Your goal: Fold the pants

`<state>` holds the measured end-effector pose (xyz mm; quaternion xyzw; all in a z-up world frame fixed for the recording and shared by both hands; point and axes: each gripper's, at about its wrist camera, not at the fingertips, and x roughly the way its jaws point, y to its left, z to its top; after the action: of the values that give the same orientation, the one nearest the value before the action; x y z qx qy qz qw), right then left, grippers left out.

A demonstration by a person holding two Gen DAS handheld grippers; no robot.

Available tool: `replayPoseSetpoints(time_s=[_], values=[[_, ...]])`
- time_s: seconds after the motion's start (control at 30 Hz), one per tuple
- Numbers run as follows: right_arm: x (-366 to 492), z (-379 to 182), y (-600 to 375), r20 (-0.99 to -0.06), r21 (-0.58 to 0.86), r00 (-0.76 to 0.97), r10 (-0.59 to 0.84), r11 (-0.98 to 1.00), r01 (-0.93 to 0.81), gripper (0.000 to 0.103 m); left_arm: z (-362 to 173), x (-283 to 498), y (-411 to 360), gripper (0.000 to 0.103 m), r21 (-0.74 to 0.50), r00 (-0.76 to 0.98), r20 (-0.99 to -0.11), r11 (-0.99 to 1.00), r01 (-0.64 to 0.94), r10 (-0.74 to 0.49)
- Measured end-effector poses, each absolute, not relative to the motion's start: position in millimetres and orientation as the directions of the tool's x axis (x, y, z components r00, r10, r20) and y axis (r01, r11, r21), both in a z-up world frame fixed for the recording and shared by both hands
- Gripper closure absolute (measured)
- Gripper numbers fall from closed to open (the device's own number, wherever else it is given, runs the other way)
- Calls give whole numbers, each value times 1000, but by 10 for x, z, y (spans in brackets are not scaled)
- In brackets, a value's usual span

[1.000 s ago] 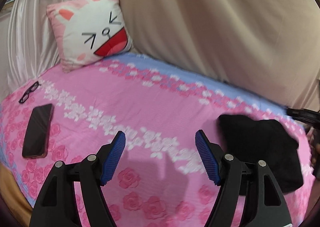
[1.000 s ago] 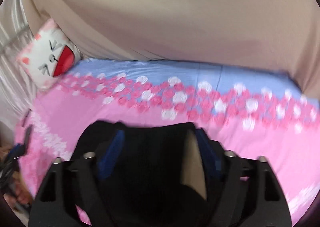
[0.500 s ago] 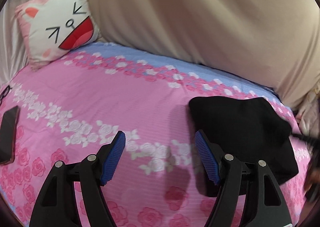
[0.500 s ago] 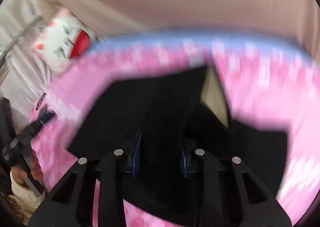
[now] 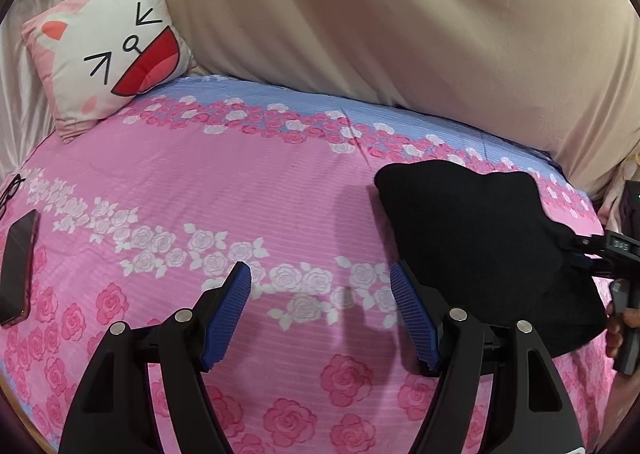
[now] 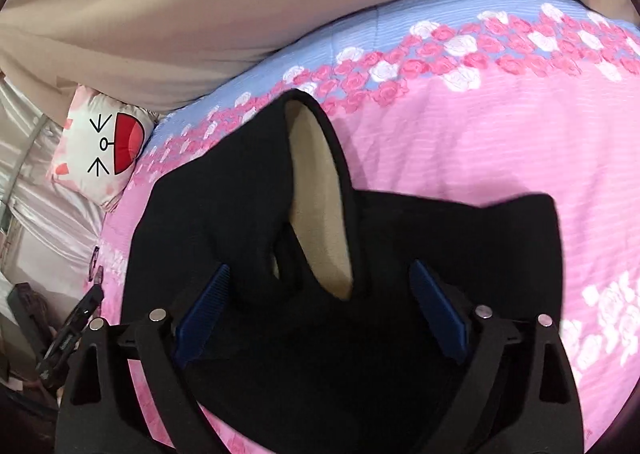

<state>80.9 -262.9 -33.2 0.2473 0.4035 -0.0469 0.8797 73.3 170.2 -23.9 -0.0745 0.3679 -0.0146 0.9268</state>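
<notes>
The black pants (image 5: 480, 238) lie in a folded bundle on the right side of the pink floral bed sheet (image 5: 224, 189). In the right wrist view the pants (image 6: 248, 197) fill the middle, with a cream lining (image 6: 320, 205) showing at an opening. My left gripper (image 5: 320, 290) is open and empty, above the sheet just left of the pants. My right gripper (image 6: 320, 286) is open, its jaws wide on either side of a raised fold of the pants. It also shows at the pants' right edge in the left wrist view (image 5: 600, 250).
A cat-face pillow (image 5: 108, 49) leans at the back left against a beige curtain (image 5: 400, 13). A phone (image 5: 16, 262) and glasses (image 5: 12, 189) lie on the sheet's left edge. The bed's front edge runs below my grippers.
My right gripper has opened from a narrow grip on the pants fold to wide open. The left gripper swung slightly back left; the pants sit flatter on the bed.
</notes>
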Motion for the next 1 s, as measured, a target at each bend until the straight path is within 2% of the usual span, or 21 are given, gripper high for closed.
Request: replayPoseSetpoints(time_s=[0.03,0.07,0.1,0.2,0.27,0.33,0.4,0.47,0.53,0.57,0.63,0.67,0.7,0.77,0.8,0.83,0.87,0.93,1.0], values=[[848,-320,-2568,-723,398,679,130,882,254,43,-224,729,1680,33,-149,731,-678,989,-27,-82],[908,-318,-2473,-717,406,678,160,887,221,61,-208,722,1658,33,-143,733,-676,989,-22,-81],[958,-323,-2375,-721,408,669,180,891,199,68,-199,720,1643,33,-143,733,-675,990,-21,-82],[1060,-35,-1994,-698,327,700,152,937,122,72,-160,713,1624,33,-143,736,-673,989,-28,-76],[937,370,-1881,-620,350,764,179,934,66,84,-120,697,1654,33,-155,738,-670,987,-36,-78],[623,795,-1853,-537,339,830,153,940,46,89,-69,650,1681,33,-157,748,-660,987,-39,-75],[272,998,-1910,-499,309,862,87,948,82,90,-48,599,1700,31,-149,753,-654,988,-42,-67],[-84,934,-2025,-513,277,859,1,947,164,90,-71,564,1704,29,-147,751,-656,988,-42,-66],[-365,583,-2251,-568,288,819,-81,913,289,90,-130,582,1667,29,-144,739,-670,989,-37,-70],[-482,232,-2444,-629,299,769,-118,875,379,90,-163,598,1638,29,-143,733,-676,989,-35,-72],[-628,-403,-2739,-754,296,640,-148,793,532,86,-208,637,1557,29,-149,719,-689,989,-19,-90],[-715,-529,-2818,-751,355,650,-117,758,547,83,-218,659,1506,29,-152,713,-694,988,-6,-102],[-841,-580,-2877,-702,463,709,-69,712,527,81,-210,673,1441,29,-150,711,-695,989,7,-110],[-882,-466,-2855,-666,489,743,-60,717,497,79,-178,660,1360,29,-142,715,-690,990,23,-116],[-841,-370,-2814,-651,478,756,-65,740,474,60,-162,650,1324,29,-141,718,-686,989,30,-120],[-781,-282,-2778,-637,471,769,-57,761,447,23,-144,632,1276,29,-143,721,-681,989,41,-128],[-688,-186,-2723,-619,462,784,-39,789,404,10,-135,621,1239,29,-142,721,-680,989,47,-132],[-478,-82,-2618,-607,418,794,-11,846,331,7,-125,593,1166,29,-136,720,-681,989,52,-132],[-175,-103,-2562,-644,382,764,39,882,277,8,-108,574,1131,29,-130,720,-682,990,50,-126]])
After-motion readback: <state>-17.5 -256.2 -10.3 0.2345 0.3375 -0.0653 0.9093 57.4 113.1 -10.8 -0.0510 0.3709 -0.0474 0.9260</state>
